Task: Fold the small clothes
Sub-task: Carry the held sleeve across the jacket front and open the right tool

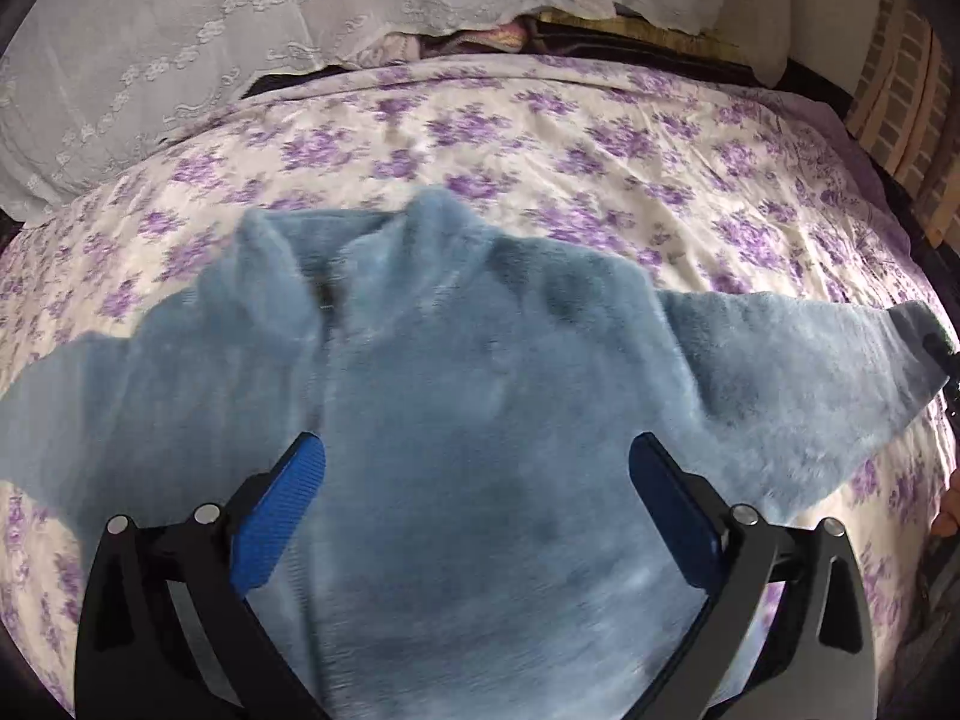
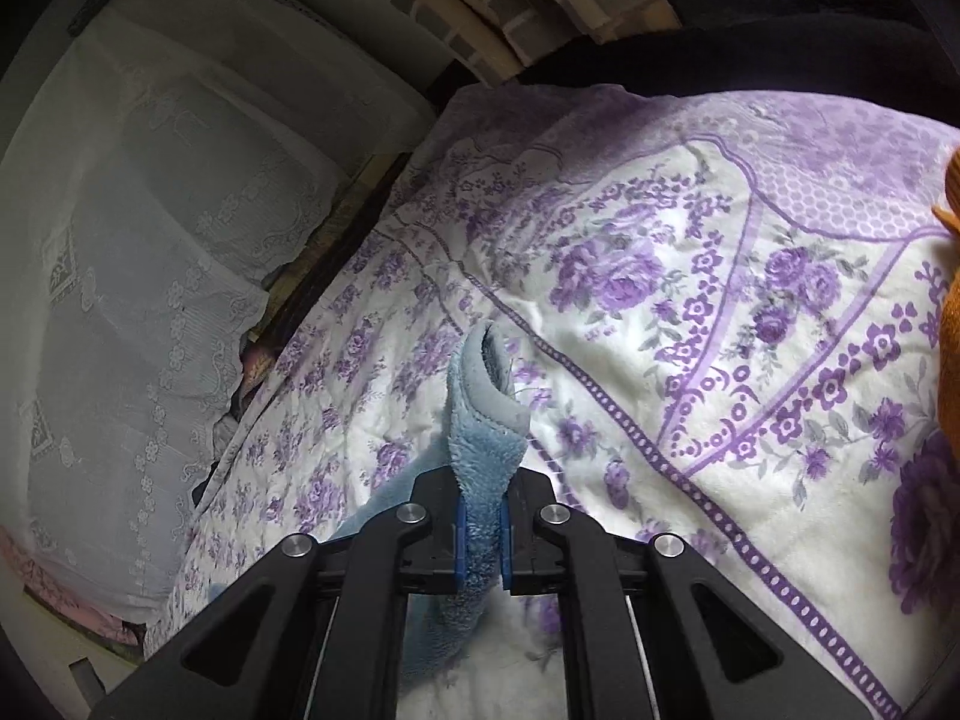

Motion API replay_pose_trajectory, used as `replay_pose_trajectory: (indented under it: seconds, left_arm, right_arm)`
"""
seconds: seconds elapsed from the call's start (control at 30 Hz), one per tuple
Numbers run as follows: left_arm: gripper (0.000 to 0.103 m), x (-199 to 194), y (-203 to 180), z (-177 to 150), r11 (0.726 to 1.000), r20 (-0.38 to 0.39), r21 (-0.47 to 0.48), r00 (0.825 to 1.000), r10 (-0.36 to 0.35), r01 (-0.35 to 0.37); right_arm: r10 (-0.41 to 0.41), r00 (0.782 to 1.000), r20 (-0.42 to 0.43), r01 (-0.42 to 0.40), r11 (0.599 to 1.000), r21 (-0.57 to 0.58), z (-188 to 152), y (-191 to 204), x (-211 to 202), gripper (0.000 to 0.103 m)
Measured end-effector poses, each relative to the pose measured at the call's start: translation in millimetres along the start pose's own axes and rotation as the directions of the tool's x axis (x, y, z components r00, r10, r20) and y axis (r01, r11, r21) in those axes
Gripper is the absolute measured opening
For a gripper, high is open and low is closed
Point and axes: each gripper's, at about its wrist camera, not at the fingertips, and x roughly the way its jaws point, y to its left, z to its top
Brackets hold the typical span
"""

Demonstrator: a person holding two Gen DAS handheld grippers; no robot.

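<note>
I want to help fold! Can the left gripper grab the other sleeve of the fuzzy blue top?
Probably yes. The left gripper is open above the blue top, and its free sleeve lies flat and uncovered on the bedspread.

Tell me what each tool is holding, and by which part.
The right tool is shut on the blue fleece top, gripping its sleeve cuff. The left tool is open above the top, holding nothing.

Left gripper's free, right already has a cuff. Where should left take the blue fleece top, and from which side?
Take the blue fleece top by its free sleeve's end, coming in from its outer side. That sleeve lies flat, spread outward, mirroring the sleeve the right gripper pinches. Left gripper hangs open over the body.
</note>
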Motion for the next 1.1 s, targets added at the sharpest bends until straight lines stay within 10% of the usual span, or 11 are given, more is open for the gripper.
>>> replay_pose_trajectory:
  seconds: [0.27, 0.6, 1.1]
  left_arm:
    - [0.099, -16.6, 139.9, -43.8, 0.965, -0.009, -0.116, 0.972, 0.234, -0.233]
    - [0.099, 0.0, 224.4, -82.1, 0.931, -0.018, -0.342, 0.992, 0.127, -0.126]
    - [0.099, -25.0, 260.1, -85.7, 0.893, -0.004, -0.413, 0.981, 0.195, -0.179]
  right_arm:
    - [0.079, 0.996, -0.037, -0.082, 0.992, -0.092, -14.2, 65.5, -10.2, 0.008]
    - [0.102, 0.991, -0.087, -0.119, 0.967, -0.226, -61.4, 156.3, -13.0, 0.008]
    - [0.137, 0.977, -0.162, -0.187, 0.916, -0.355, -143.4, 272.7, -0.3, 0.008]
